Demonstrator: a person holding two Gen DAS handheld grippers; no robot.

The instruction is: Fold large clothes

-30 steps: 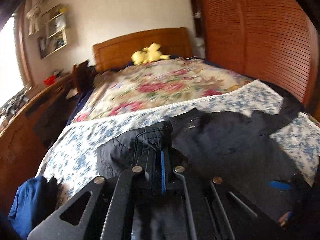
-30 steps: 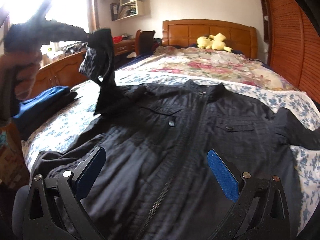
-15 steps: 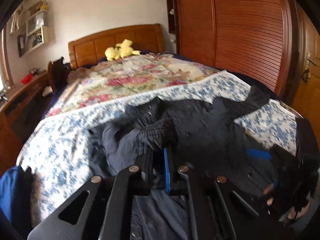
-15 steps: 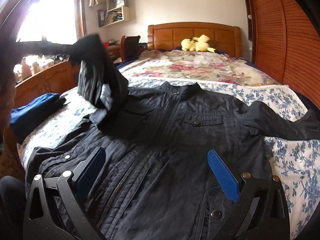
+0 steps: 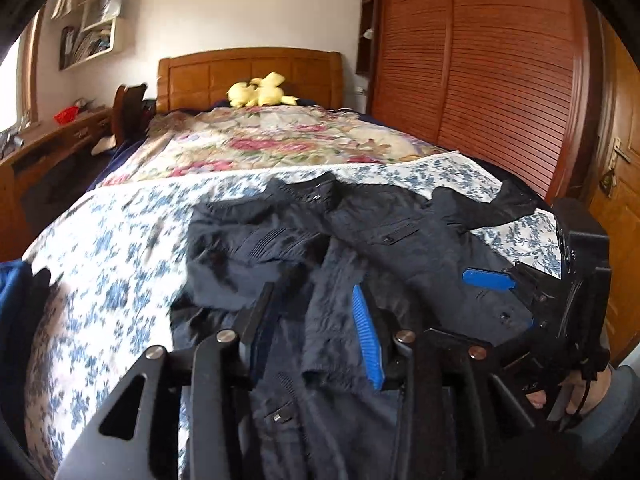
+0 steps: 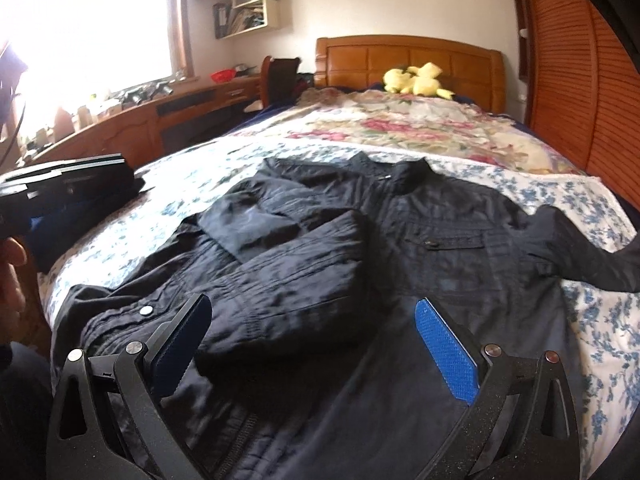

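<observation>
Since a second ago my left gripper (image 5: 316, 334) lowered the dark quilted jacket's (image 6: 440, 248) sleeve (image 6: 288, 264) onto its chest; jaws opening, cuff between. Right gripper (image 6: 320, 344), wide apart, is nearer the outstretched sleeve (image 6: 580, 256) lying rightwards.

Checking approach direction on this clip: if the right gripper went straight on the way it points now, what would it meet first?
Most likely the folded-over sleeve of the black jacket, lying on the bed right ahead of the open right gripper. Depth is unclear; it could meet the jacket front just beneath.

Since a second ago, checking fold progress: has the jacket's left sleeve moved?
Yes. The sleeve came down from beside the window and now lies folded across the jacket chest.
</observation>
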